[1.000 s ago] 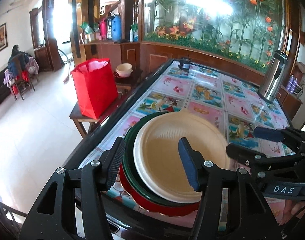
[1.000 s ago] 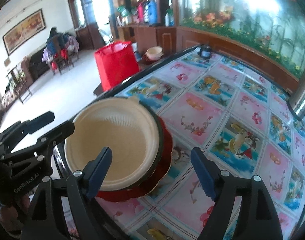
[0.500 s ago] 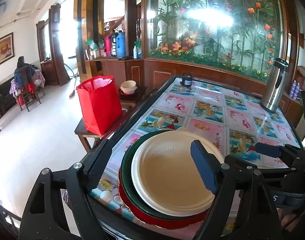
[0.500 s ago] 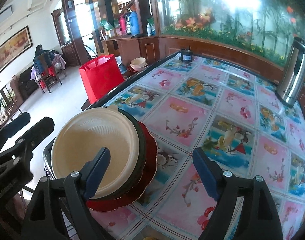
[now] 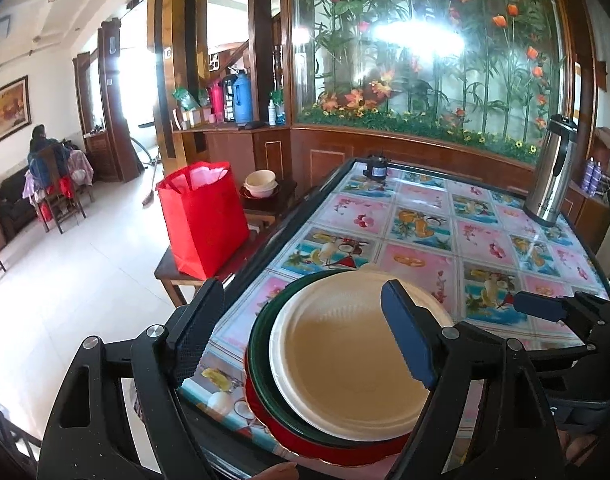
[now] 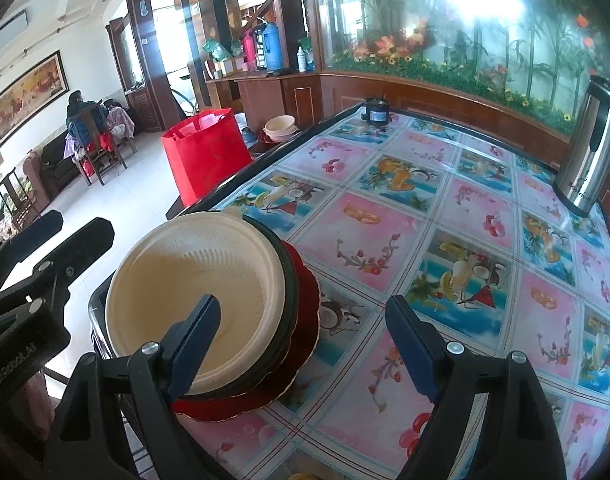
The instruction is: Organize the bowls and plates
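Note:
A stack of plates sits at the table's near left corner: a cream plate [image 5: 345, 360] on a dark green plate [image 5: 265, 340] on a red plate [image 5: 325, 450]. The stack also shows in the right wrist view [image 6: 193, 292]. My left gripper [image 5: 301, 340] is open and empty above the stack's near side. My right gripper [image 6: 305, 340] is open and empty, just right of the stack. A pile of cream bowls [image 5: 261, 184] rests on a low side table beyond the table's left edge.
The table [image 6: 425, 240] has a fruit-patterned cloth. A steel thermos jug [image 6: 589, 152] stands at the far right and a small dark object [image 6: 375, 112] at the far edge. A red bag [image 5: 205, 220] stands on the low side table left of it.
Both grippers have pulled back and up from the plate stack, and the left gripper has opened wider. The stack has not moved.

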`<state>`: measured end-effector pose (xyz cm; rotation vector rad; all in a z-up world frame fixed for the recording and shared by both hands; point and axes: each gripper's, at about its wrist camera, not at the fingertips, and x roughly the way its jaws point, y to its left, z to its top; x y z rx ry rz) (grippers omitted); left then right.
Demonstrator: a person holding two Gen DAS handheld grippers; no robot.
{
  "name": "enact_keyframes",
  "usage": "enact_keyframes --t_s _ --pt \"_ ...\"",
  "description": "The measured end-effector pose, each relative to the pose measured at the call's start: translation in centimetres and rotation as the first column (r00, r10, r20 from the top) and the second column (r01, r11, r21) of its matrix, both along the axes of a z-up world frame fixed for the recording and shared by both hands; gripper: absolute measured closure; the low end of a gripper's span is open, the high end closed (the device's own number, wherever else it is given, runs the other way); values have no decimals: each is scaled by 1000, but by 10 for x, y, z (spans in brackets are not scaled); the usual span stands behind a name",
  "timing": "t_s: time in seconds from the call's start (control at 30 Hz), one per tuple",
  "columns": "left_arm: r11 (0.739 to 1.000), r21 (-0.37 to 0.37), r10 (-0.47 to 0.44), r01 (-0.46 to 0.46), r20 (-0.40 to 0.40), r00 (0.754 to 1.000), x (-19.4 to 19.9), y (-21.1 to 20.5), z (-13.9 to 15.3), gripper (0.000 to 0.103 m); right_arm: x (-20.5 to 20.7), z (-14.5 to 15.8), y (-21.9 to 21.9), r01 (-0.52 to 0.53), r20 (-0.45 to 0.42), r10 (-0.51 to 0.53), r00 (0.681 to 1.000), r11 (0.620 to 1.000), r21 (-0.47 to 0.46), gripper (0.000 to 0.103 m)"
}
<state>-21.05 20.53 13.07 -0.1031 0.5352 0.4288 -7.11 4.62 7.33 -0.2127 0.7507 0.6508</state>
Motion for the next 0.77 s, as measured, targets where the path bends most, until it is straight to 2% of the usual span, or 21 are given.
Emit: enact_keyframes --t_s 0.3,0.77 --pt "999 -23 -27 27 -4 1000 4 1 0 21 0 1 1 -5 4 5 1000 1000 -13 18" --pt "1000 -24 -7 7 -14 1000 6 2 -3 21 0 -5 3 -21 -14 20 1000 999 -25 18"
